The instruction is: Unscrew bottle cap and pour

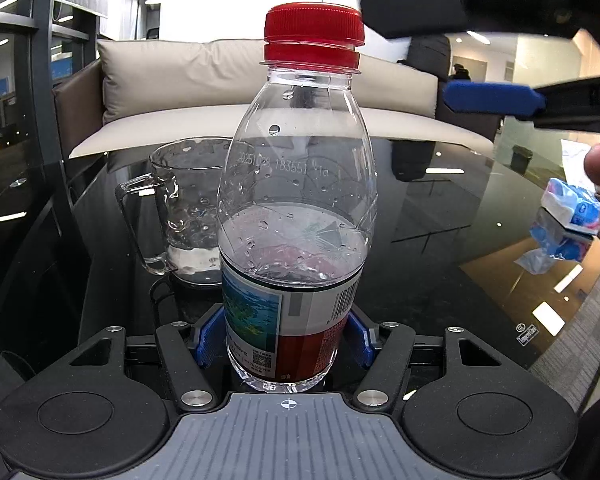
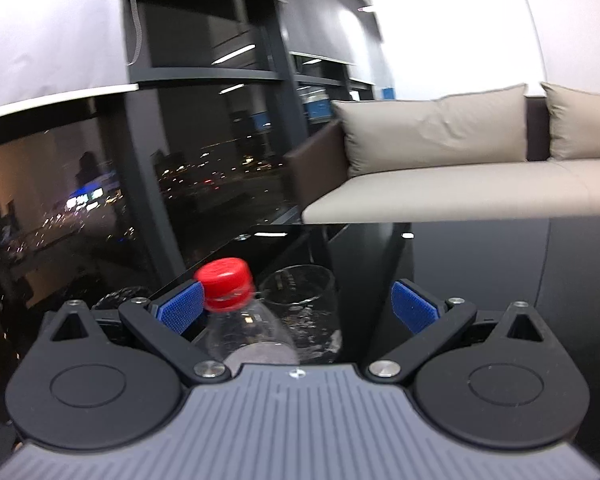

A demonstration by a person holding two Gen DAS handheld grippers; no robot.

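Note:
A clear plastic bottle (image 1: 296, 208) with a red cap (image 1: 314, 26) stands upright on the dark glass table (image 1: 440, 248), about half full. My left gripper (image 1: 282, 338) is shut on the bottle's labelled lower body, blue pads on both sides. A glass mug (image 1: 188, 208) with a little water stands just behind the bottle to the left. My right gripper (image 2: 296, 306) is open, up at cap height; its left pad (image 2: 180, 306) is next to the red cap (image 2: 224, 278), the bottle (image 2: 248, 332) below. From the left wrist view the right gripper's fingers (image 1: 492, 96) reach in from the upper right.
A beige sofa (image 1: 228, 80) stands behind the table, with dark windows (image 2: 204, 152) to the left. A blue-and-white tissue pack (image 1: 568, 220) lies on the table's right side. The table's right edge (image 1: 540, 300) drops to carpet.

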